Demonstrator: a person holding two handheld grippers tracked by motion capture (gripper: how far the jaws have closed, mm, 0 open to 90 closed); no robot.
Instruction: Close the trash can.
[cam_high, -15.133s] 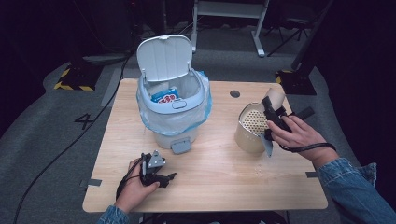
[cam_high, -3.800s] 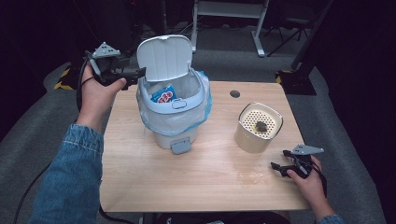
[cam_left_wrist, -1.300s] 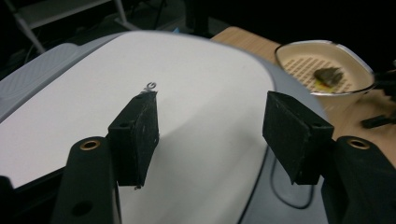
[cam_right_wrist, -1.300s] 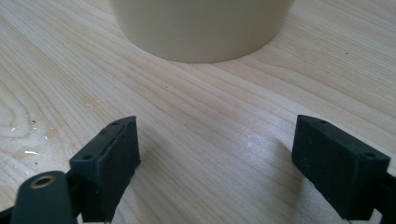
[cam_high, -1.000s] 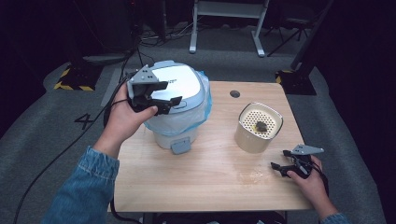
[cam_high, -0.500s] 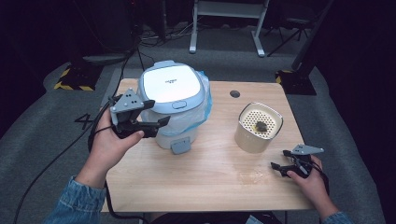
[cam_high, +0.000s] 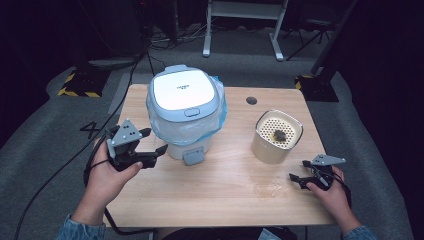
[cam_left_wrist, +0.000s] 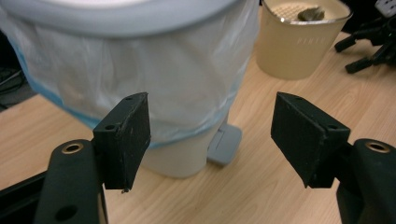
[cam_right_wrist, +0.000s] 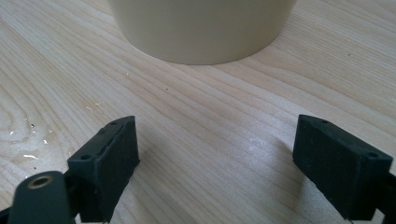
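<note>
1. The white plastic pedal bin with a pale blue lid (cam_high: 185, 115) stands on the light wooden desk (cam_high: 225, 190), toward its far left corner.
2. Its lid is shut, and a clear bag with a blue hem (cam_left_wrist: 140, 84) puffs out under the rim; a grey foot pedal (cam_high: 192, 157) sticks out at the base.
3. The left gripper (cam_high: 152, 142) hovers just beside the bin at the desk's left edge, jaws released and empty.
4. The right gripper (cam_high: 298, 177) rests near the right edge, jaws apart, holding nothing.
5. A cream round container with a perforated top (cam_high: 276, 136) stands just beyond it.
</note>
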